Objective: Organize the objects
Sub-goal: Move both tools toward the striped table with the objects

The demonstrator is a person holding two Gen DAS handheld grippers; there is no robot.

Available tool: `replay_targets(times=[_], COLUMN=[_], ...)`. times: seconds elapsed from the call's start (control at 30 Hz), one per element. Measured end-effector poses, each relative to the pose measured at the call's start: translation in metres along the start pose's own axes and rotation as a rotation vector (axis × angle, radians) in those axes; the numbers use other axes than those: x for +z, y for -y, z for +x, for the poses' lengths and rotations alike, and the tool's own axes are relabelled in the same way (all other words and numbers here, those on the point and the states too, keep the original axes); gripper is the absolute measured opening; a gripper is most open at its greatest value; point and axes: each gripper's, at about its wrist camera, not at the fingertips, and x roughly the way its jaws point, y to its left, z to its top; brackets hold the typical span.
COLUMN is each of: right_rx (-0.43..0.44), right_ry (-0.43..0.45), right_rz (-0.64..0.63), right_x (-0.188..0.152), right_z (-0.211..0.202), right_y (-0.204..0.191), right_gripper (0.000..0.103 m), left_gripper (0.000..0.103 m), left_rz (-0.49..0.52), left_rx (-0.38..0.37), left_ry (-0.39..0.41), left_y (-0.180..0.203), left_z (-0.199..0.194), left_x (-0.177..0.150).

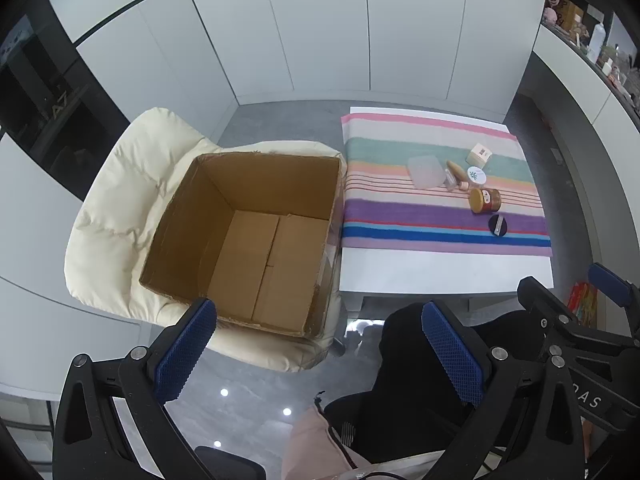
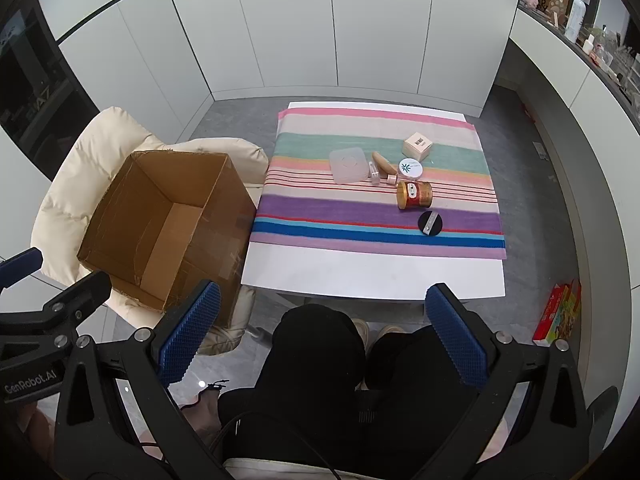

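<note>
An open, empty cardboard box (image 1: pixel 256 236) (image 2: pixel 168 224) sits on a cream chair (image 1: pixel 116 208) left of a white table with a striped cloth (image 2: pixel 380 212) (image 1: pixel 440 216). On the cloth lie a translucent square case (image 2: pixel 348 166) (image 1: pixel 426 171), a tan tube (image 2: pixel 382 163), a small clear bottle (image 2: pixel 375 173), a round white tin (image 2: pixel 411 169), a beige cube box (image 2: pixel 418 145) (image 1: pixel 479 155), a gold-lidded jar on its side (image 2: pixel 414 195) (image 1: pixel 485 200) and a black disc (image 2: pixel 430 224) (image 1: pixel 498 225). My left gripper (image 1: pixel 320 356) and right gripper (image 2: pixel 324 348) are open and empty, held well short of the table.
The person's black-clad knees (image 2: pixel 320 344) are below the table's near edge. A colourful carton (image 2: pixel 560 312) stands on the grey floor at the right. White cabinet doors (image 2: pixel 300 32) line the back; a cluttered shelf (image 2: pixel 580 20) runs along the right.
</note>
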Motion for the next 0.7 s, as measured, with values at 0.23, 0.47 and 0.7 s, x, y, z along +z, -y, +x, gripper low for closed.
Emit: replay_targets(times=[0.23,0.47,0.7], right_rx=[-0.001,-0.001,0.000], right_ry=[-0.004,-0.004,-0.008], right_rz=[-0.004,-0.004,-0.005], right_x=[0.0020,0.0020,0.0032], right_z=[0.0016,0.0014,0.0023], right_y=[-0.0025,-0.0019,-0.0010], right_gripper=[0.103,0.103,0.103], left_gripper=[0.103,0.103,0.103], left_rz=[-0.005,-0.003,-0.003], left_rx=[-0.003,-0.011,-0.010], left_ry=[0.002,-0.002,-0.006], left_y=[-0.0028,-0.0026,-0.0034], left_z=[0.0001,0.0020,0.0023], left_x=[0.0004,-0.0001,0.0005])
